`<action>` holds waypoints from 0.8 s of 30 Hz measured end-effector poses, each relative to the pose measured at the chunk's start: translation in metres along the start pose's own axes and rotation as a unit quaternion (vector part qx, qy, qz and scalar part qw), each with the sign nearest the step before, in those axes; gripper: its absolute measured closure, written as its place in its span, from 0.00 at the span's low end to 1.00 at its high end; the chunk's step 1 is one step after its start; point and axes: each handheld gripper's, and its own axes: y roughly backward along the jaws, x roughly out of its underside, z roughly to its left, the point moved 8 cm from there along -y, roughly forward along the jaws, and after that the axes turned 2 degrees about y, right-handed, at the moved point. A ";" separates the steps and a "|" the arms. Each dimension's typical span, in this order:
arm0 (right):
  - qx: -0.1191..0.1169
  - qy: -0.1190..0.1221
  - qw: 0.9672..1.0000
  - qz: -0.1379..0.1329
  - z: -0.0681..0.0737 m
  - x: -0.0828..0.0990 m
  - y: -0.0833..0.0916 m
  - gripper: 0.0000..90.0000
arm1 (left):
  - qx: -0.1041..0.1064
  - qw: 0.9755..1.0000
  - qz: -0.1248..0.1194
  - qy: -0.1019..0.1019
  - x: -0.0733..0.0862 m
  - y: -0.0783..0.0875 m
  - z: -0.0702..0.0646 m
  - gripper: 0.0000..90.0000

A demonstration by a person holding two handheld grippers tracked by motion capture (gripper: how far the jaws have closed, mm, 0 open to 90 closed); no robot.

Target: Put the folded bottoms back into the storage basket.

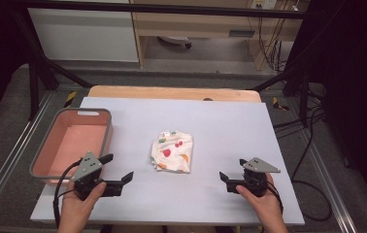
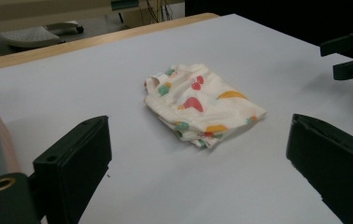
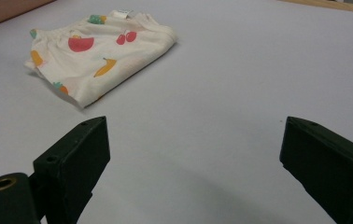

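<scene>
On the table, near its middle: a folded cloth, cream, with fruit print in red, orange and green. Small white label at one edge of the cloth, writing too small to read. Left of the cloth, at the table edge: a pink bin with grey rim. Between bin and cloth, nearer the person: left gripper, jaws spread wide, nothing between them, well apart from the cloth. On the other side of the cloth, also nearer the person: right gripper, jaws spread wide too, holding nothing, pointing toward the cloth.
</scene>
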 end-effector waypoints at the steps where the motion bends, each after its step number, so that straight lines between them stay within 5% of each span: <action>1: 0.001 0.001 1.000 -0.002 0.000 0.000 0.000 0.11 | 0.001 1.000 0.008 -0.004 0.001 -0.005 -0.004 0.08; 11: 0.004 0.000 1.000 0.007 -0.001 0.002 0.000 0.12 | 0.017 0.997 0.070 -0.027 0.010 -0.060 -0.031 0.16; 15: 0.006 0.002 1.000 0.008 -0.002 0.003 -0.001 0.12 | 0.029 0.996 0.084 -0.032 0.006 -0.073 -0.030 0.23; 24: 0.009 0.001 1.000 0.015 -0.001 0.003 -0.004 0.12 | 0.015 0.995 0.090 -0.037 0.009 -0.092 -0.017 0.38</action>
